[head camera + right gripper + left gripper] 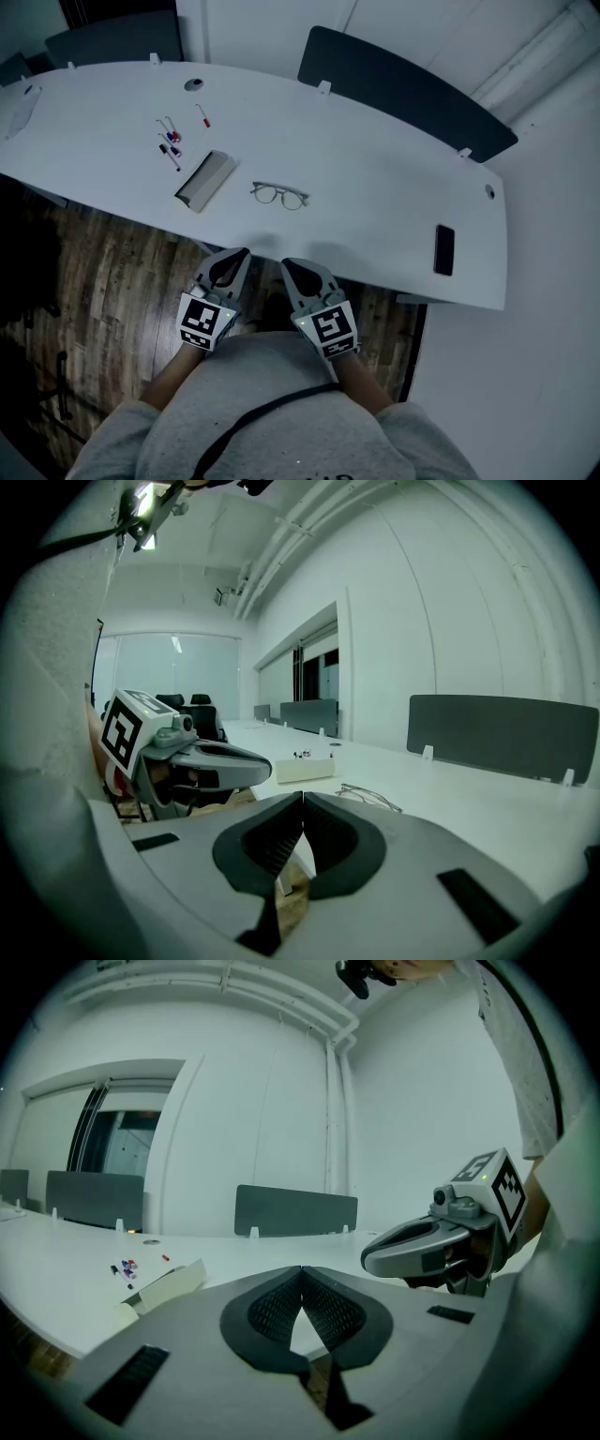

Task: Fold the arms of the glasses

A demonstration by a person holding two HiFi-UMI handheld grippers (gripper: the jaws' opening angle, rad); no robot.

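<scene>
Two sets of tongs low in the head view, side by side over the wood floor (103, 272), just short of the table (375, 178) edge. Left tongs (246, 250) at 7 o'clock of the glasses (279, 195), right tongs (284, 262) at 6 o'clock of them, tips angled toward each other, close but apart. Both shut: ribbed pads pressed together at the tips in each gripper view, nothing held between them. Marker cubes at the rear, near the grey sweater.

Glasses lying alone on the table near its middle, well apart from both tongs, touched by neither. Thin wire frame, lenses facing the near edge; too small to tell how the arms lie. Seen again in the right gripper view at 1 o'clock of the shut pads, beyond the edge.

Pale box (204, 180) at 9 o'clock of the glasses, near but not touching. Scattered pens (169, 145) at 10 o'clock of the box. Dark phone (444, 249) at 4 o'clock of the glasses, flat near the right end of the table. Dark screen (403, 89) along the far edge at 1 o'clock.
</scene>
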